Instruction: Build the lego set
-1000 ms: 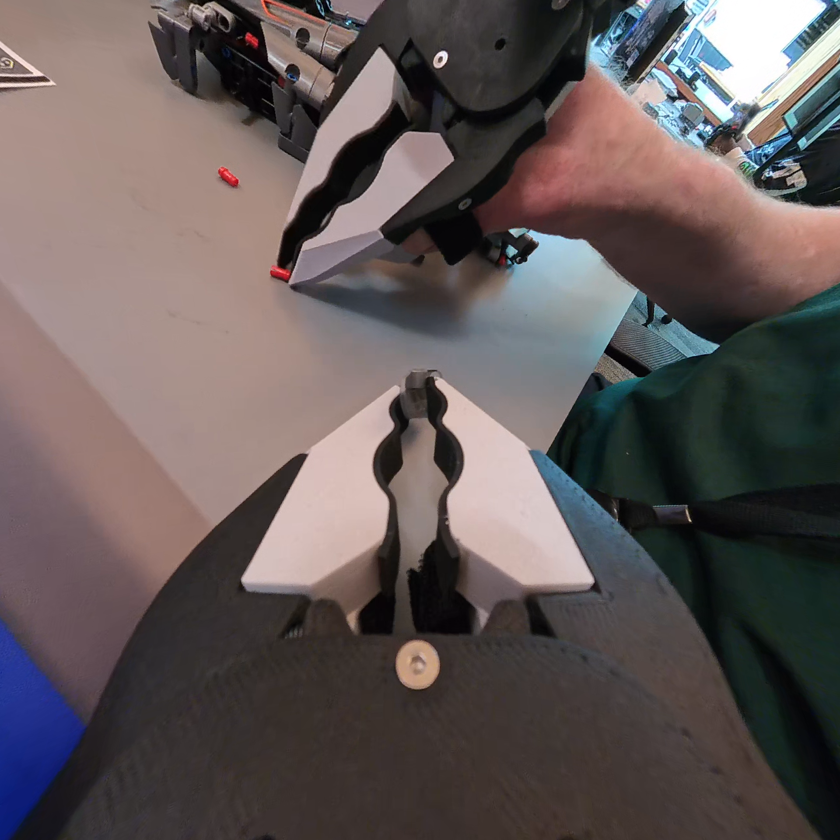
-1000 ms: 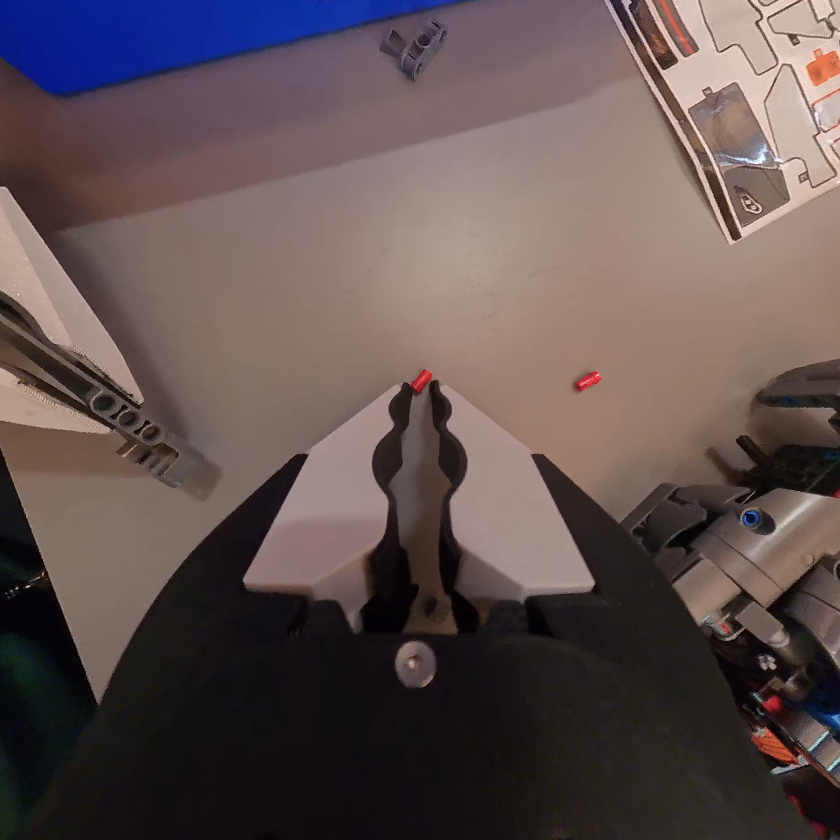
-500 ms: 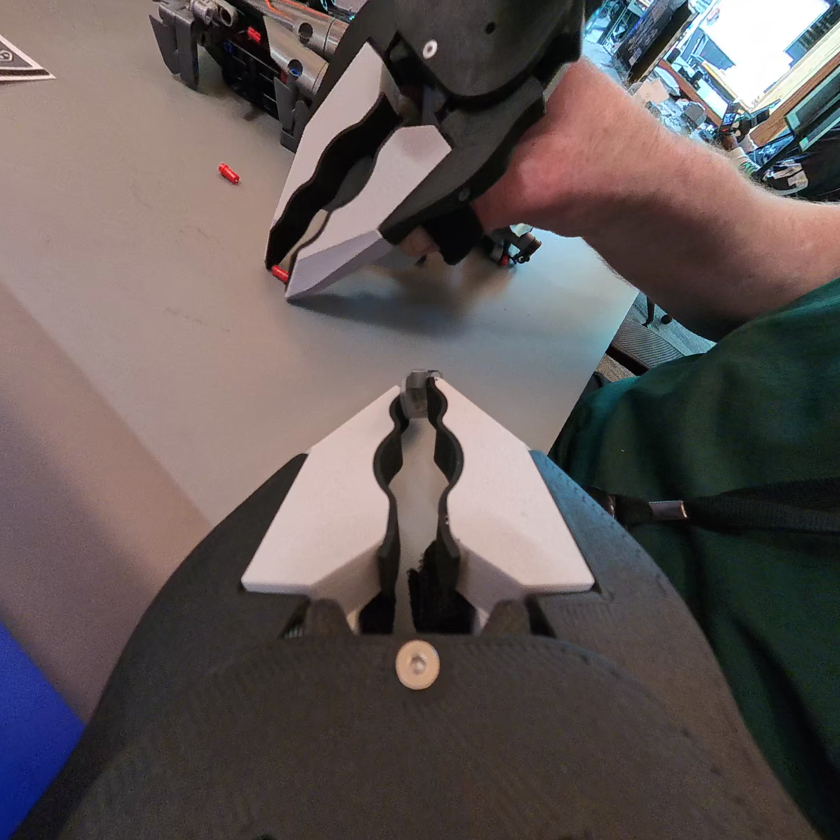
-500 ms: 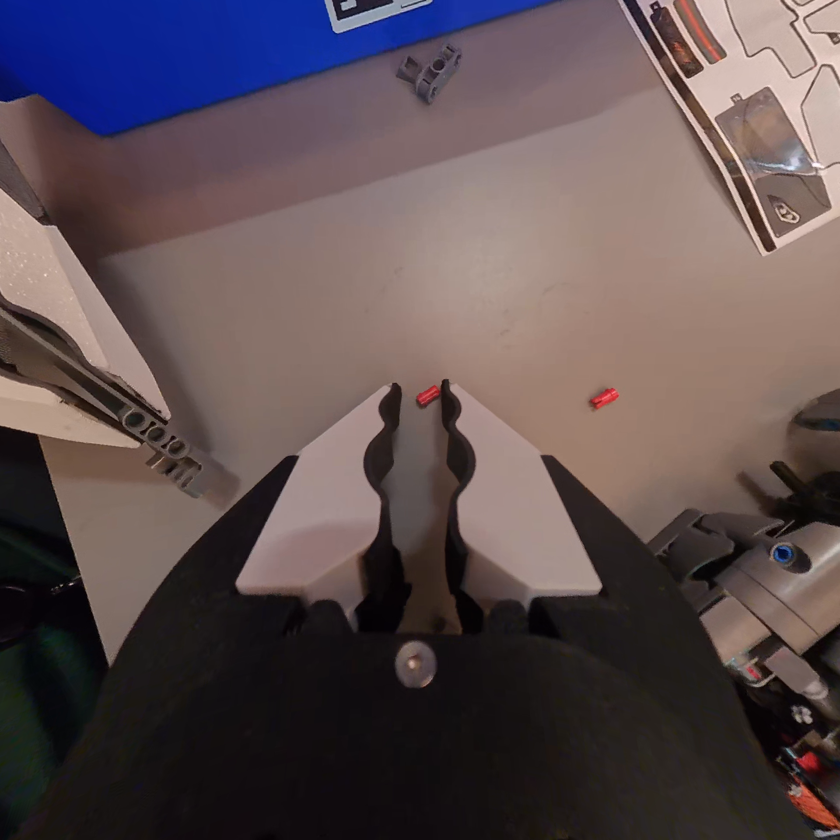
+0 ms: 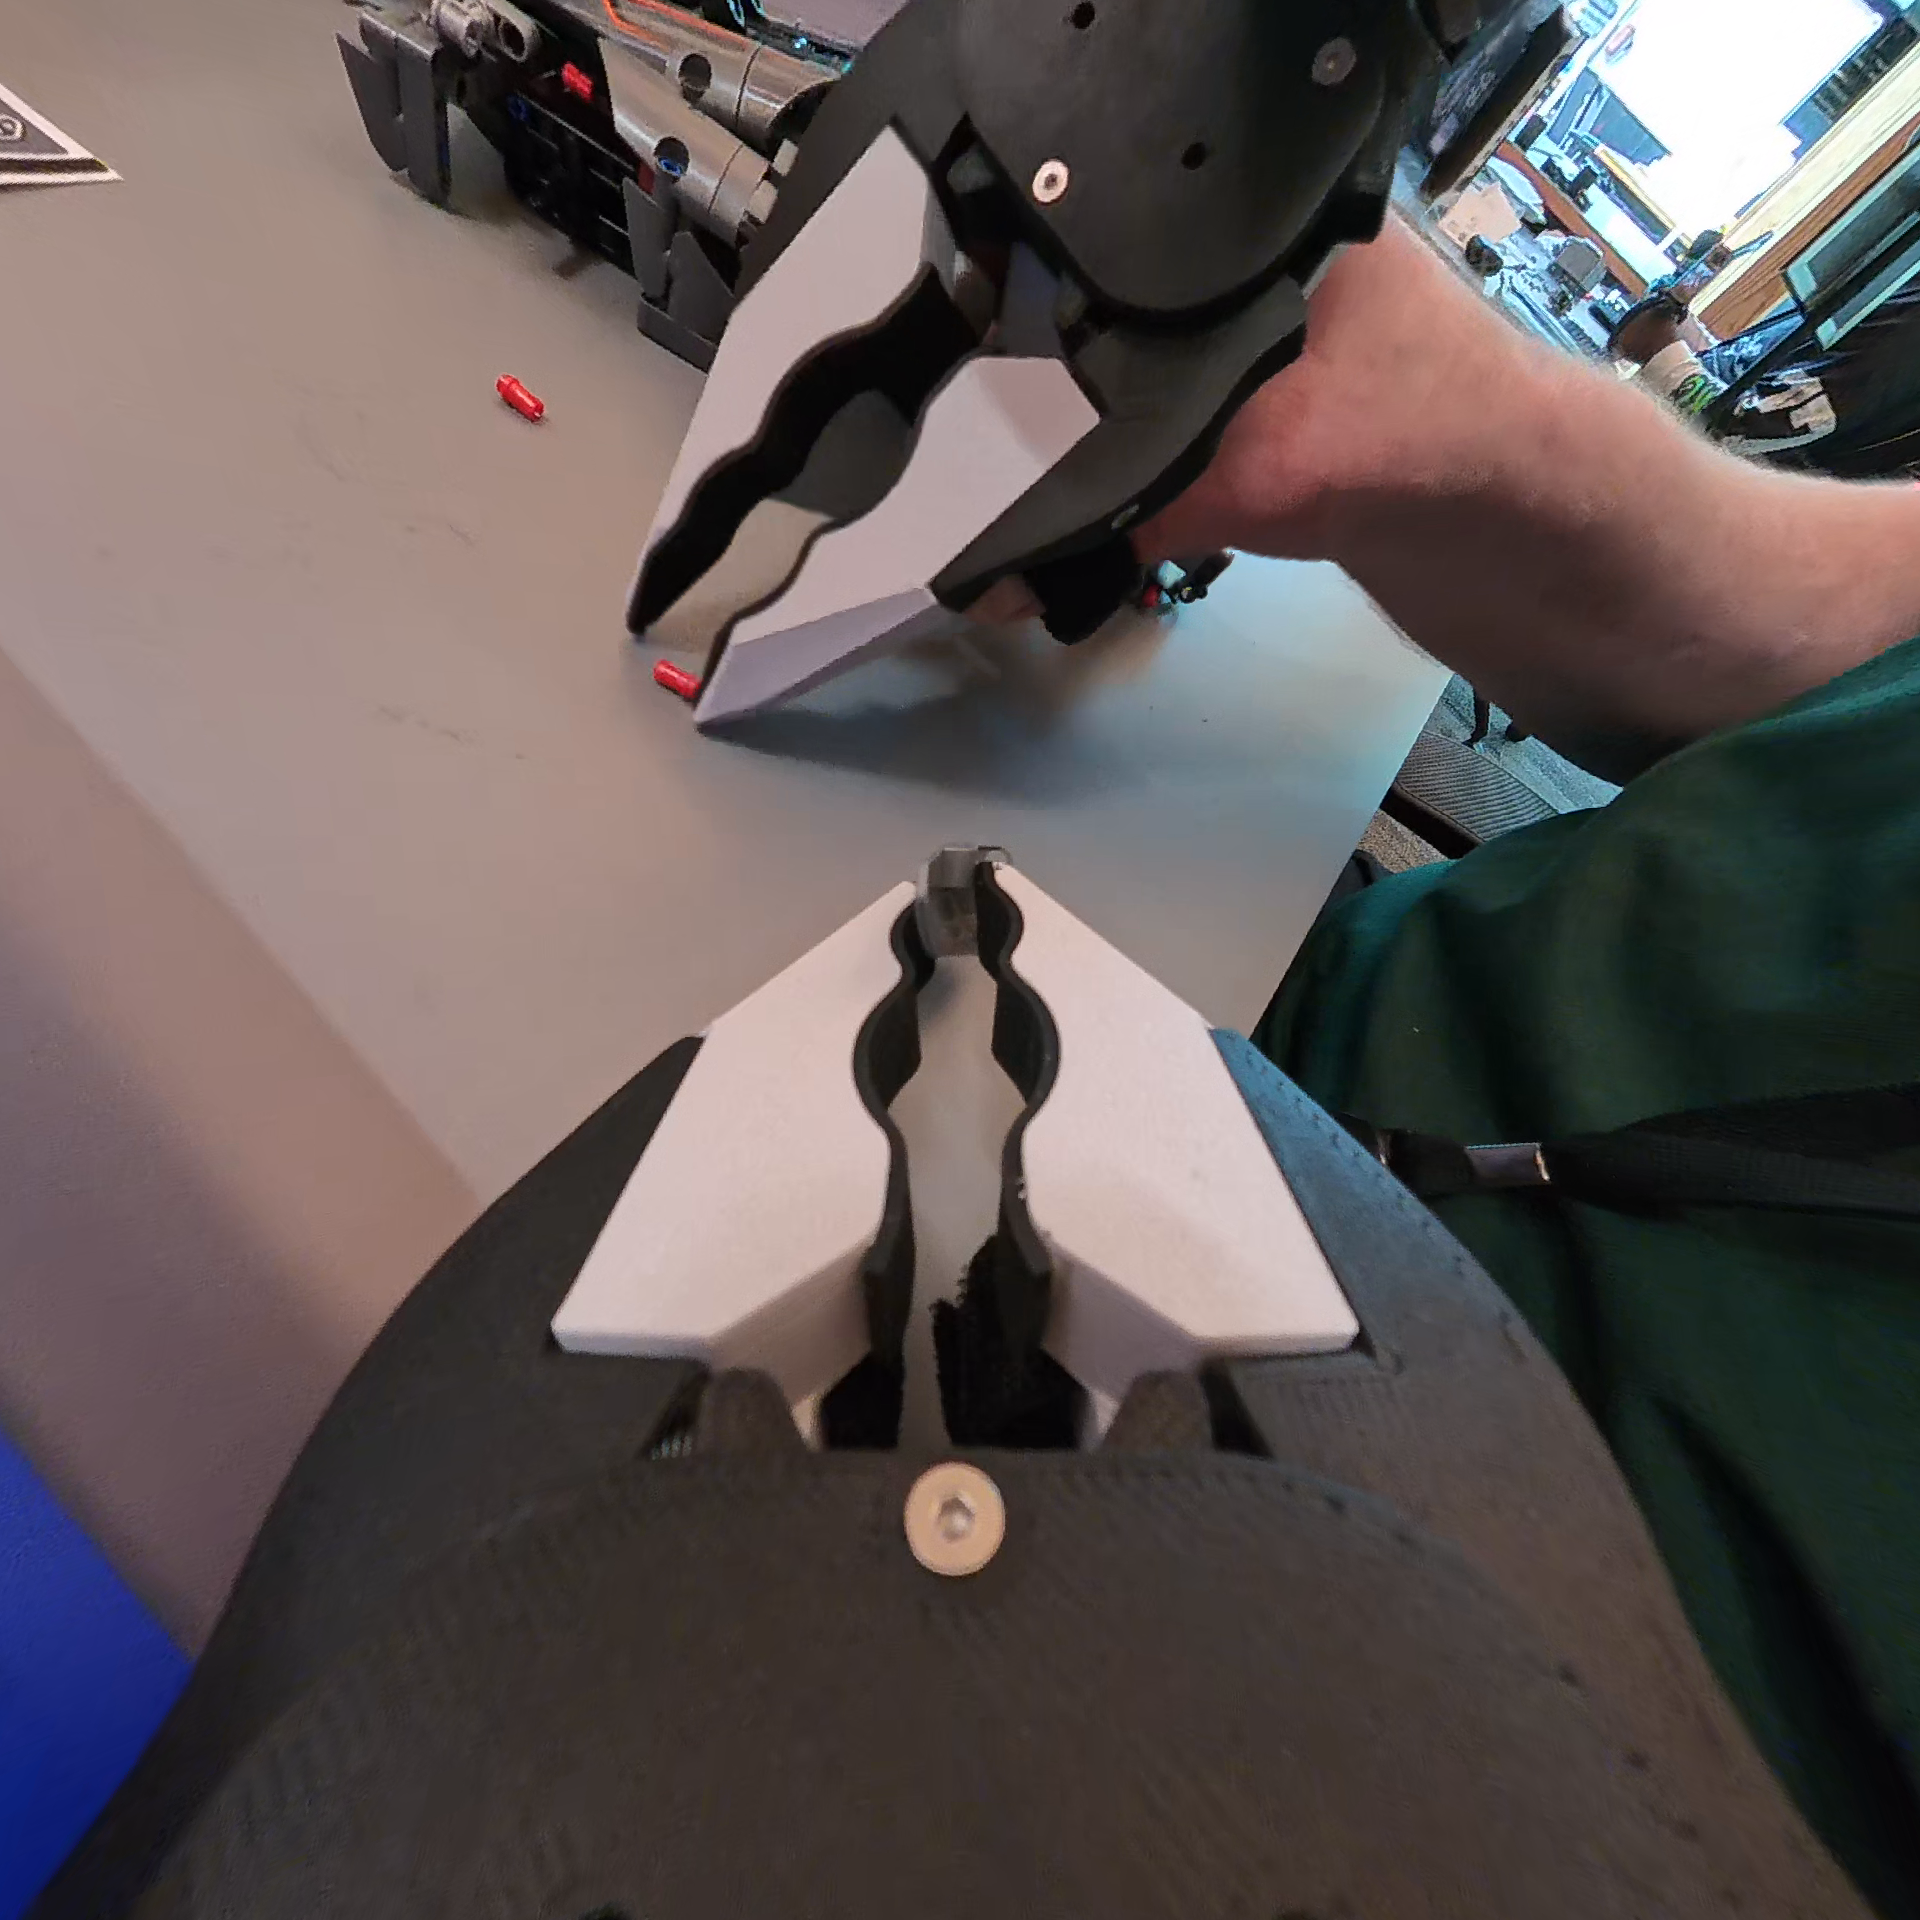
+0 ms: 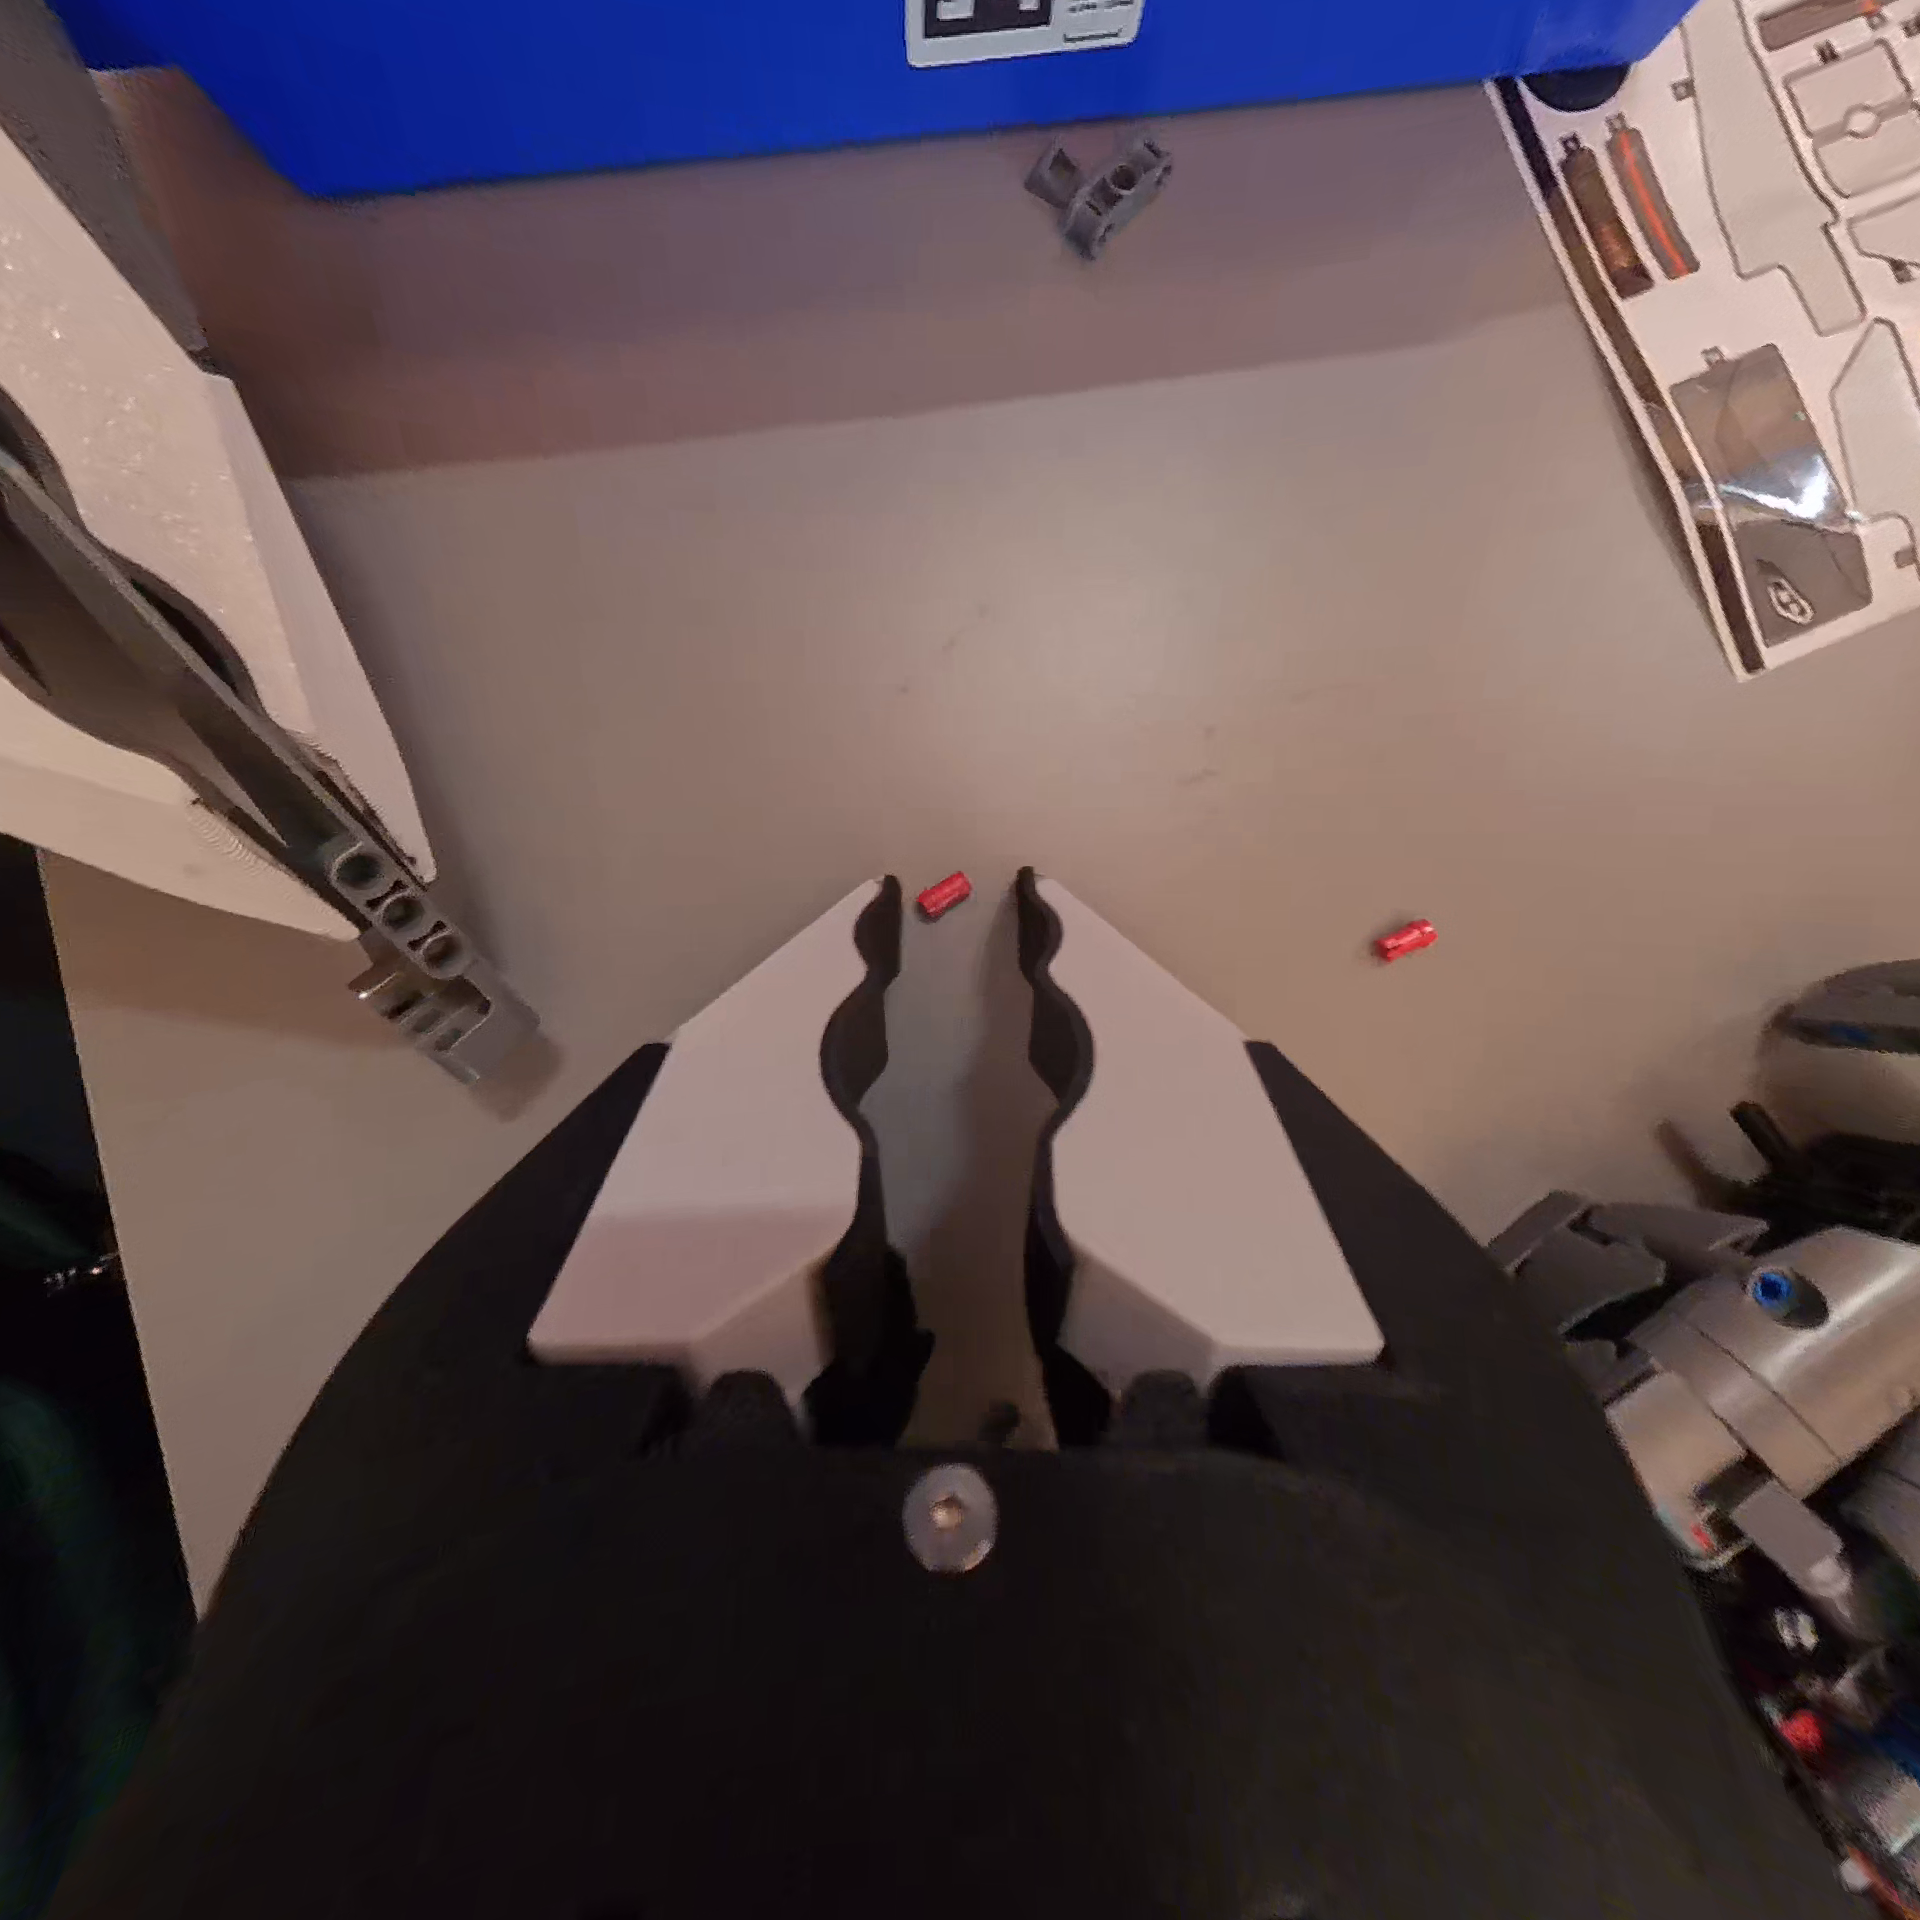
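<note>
Grey beam (image 6: 416,956), studded with holes, sat clamped in the left tool (image 6: 379,914) at the left edge of the right wrist view, its free end sticking out past the tips over the desk (image 6: 1143,644). Left wrist view agreed: left tool (image 5: 961,894) pinched tight on the beam's end (image 5: 956,899).

Blue bin (image 6: 727,94) ran along the top, with a small grey connector piece (image 6: 1107,192) lying on the desk just below it.

Centre: right tool (image 6: 954,888) had its fingers apart, nothing gripped. Tips were down near the desk, straddling a small red pin (image 6: 943,894), which lay flat between them, closer to the left finger. Contact with either finger: couldn't tell. From the left wrist view the right tool (image 5: 670,649) was tilted tip-down, held by a hand (image 5: 1299,457), and the same pin (image 5: 675,677) lay on the desk right at the lower fingertip.

Second red pin (image 6: 1405,940) lay loose on the desk further right, well apart from the first.

Upper right: printed sheet (image 6: 1766,343) with part outlines, flat on the desk.

Lower right: partly built grey-and-black lego model (image 6: 1745,1382), standing on the desk beside the right tool, not touched by it.
</note>
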Available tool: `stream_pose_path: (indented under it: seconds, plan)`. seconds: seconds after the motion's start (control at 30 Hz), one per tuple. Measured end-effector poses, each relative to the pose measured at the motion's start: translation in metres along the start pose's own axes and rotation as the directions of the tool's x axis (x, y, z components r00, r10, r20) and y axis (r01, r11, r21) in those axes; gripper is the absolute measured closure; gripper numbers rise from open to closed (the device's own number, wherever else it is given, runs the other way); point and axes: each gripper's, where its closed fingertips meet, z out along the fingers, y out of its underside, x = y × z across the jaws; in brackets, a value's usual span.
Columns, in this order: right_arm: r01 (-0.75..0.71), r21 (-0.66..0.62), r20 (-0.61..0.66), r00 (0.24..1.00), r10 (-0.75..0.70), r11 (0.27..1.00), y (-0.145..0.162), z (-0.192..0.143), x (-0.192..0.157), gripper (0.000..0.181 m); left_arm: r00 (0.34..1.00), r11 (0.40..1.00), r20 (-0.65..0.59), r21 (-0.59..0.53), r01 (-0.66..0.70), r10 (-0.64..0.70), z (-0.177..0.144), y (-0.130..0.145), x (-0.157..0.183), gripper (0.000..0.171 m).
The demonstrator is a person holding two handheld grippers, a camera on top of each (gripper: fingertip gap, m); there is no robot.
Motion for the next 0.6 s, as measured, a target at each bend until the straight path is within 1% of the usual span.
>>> stream_pose_path:
  seconds: [0.03,0.1,0.2,0.3,0.4,0.5,0.6]
  plan:
    - [-0.023,-0.002,-0.005,1.000,0.023,1.000,0.001,-0.001,0.000,0.154,1.000,1.000,0.000,0.000,0.000,0.000,0.000,0.000,0.000,0.166]
    - [-0.073,-0.004,-0.010,0.997,0.073,0.997,0.004,-0.003,-0.001,0.153,1.000,1.000,-0.001,0.000,0.000,0.000,0.000,0.000,0.000,0.166]
    - [-0.102,0.005,-0.015,0.995,0.102,0.995,0.005,-0.004,-0.004,0.162,1.000,1.000,-0.001,-0.001,0.000,0.000,0.000,0.000,0.000,0.166]
    - [-0.132,0.021,-0.017,0.991,0.132,0.991,0.003,-0.002,-0.008,0.162,1.000,1.000,0.000,-0.002,-0.001,0.001,0.000,0.000,0.000,0.166]
    - [-0.131,0.034,-0.028,0.991,0.132,0.991,0.002,-0.001,-0.007,0.167,1.000,1.000,0.001,0.000,-0.001,0.001,0.000,0.000,0.000,0.166]
    - [-0.106,0.042,-0.030,0.994,0.107,0.994,-0.001,0.001,-0.011,0.177,1.000,1.000,0.001,0.002,-0.002,0.002,0.000,0.000,0.000,0.166]
    - [-0.088,0.048,-0.029,0.996,0.089,0.995,-0.003,0.002,-0.012,0.178,1.000,1.000,0.002,0.003,-0.002,0.002,0.000,0.000,0.000,0.166]
